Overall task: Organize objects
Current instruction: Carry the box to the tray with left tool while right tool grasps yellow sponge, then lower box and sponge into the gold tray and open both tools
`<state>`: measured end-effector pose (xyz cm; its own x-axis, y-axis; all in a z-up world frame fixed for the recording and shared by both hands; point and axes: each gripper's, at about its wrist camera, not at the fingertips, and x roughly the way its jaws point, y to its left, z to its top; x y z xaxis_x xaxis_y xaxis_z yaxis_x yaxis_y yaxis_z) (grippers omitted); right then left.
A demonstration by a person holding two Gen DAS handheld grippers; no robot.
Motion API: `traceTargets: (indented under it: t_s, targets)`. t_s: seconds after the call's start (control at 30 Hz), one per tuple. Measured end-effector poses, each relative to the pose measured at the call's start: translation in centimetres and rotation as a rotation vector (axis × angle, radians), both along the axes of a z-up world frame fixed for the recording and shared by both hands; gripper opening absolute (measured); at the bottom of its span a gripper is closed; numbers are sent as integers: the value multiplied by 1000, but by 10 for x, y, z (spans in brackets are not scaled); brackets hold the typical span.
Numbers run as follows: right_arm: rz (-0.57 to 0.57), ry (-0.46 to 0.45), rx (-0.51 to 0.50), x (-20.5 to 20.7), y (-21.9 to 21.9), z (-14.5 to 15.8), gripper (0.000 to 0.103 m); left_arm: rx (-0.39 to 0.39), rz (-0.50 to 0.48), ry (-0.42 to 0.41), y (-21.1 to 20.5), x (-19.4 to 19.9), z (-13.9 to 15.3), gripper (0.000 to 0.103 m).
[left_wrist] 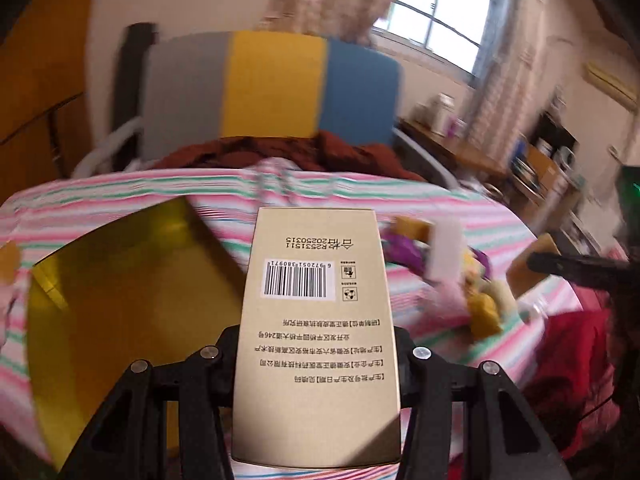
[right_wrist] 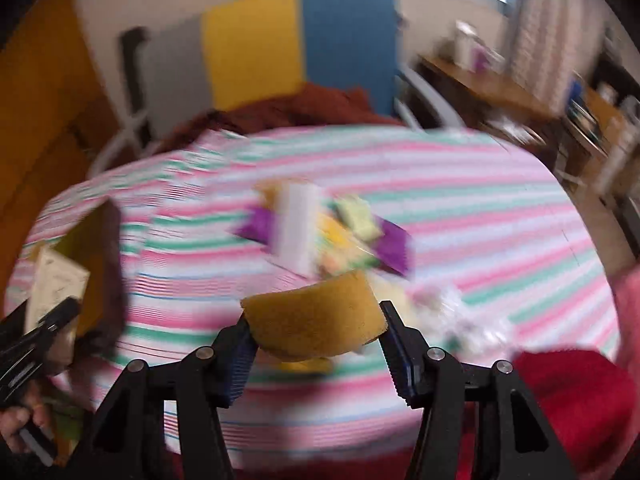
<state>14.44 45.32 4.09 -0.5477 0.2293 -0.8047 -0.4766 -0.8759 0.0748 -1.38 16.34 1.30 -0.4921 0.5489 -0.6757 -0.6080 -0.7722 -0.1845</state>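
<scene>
My left gripper (left_wrist: 318, 340) is shut on a tall beige carton (left_wrist: 316, 320) with a barcode and holds it above the striped table, beside an open gold box (left_wrist: 128, 300). My right gripper (right_wrist: 314, 320) is shut on a yellow-brown sponge (right_wrist: 316, 324), squeezed between its fingers above the table. A heap of loose items (right_wrist: 328, 232), with a white block, purple packets and yellow-green pieces, lies mid-table. The carton (right_wrist: 56, 292) and the left gripper (right_wrist: 48, 328) show at the left of the right wrist view. The heap (left_wrist: 452, 268) also shows in the left wrist view.
The round table has a pink, green and white striped cloth (right_wrist: 480, 216). A chair with a grey, yellow and blue back (left_wrist: 272, 84) and brown cloth stands behind it. Red cloth (right_wrist: 576, 400) lies at the near right. A desk and shelves stand far right.
</scene>
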Motion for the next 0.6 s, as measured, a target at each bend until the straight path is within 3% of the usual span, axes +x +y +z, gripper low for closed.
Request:
traceTargets:
  t_s: [0.17, 0.3, 0.43, 0.6]
  targets:
    - [215, 77, -40, -48, -60, 12, 59, -27, 199, -12, -61, -23, -8, 51]
    - [370, 80, -83, -89, -116, 9, 59, -51, 362, -62, -111, -41, -26, 51]
    - [493, 77, -137, -129, -167, 1, 59, -62, 461, -111, -147, -46, -44, 51]
    - [593, 22, -189, -172, -220, -24, 59, -47, 509, -166, -177, -45, -60, 55]
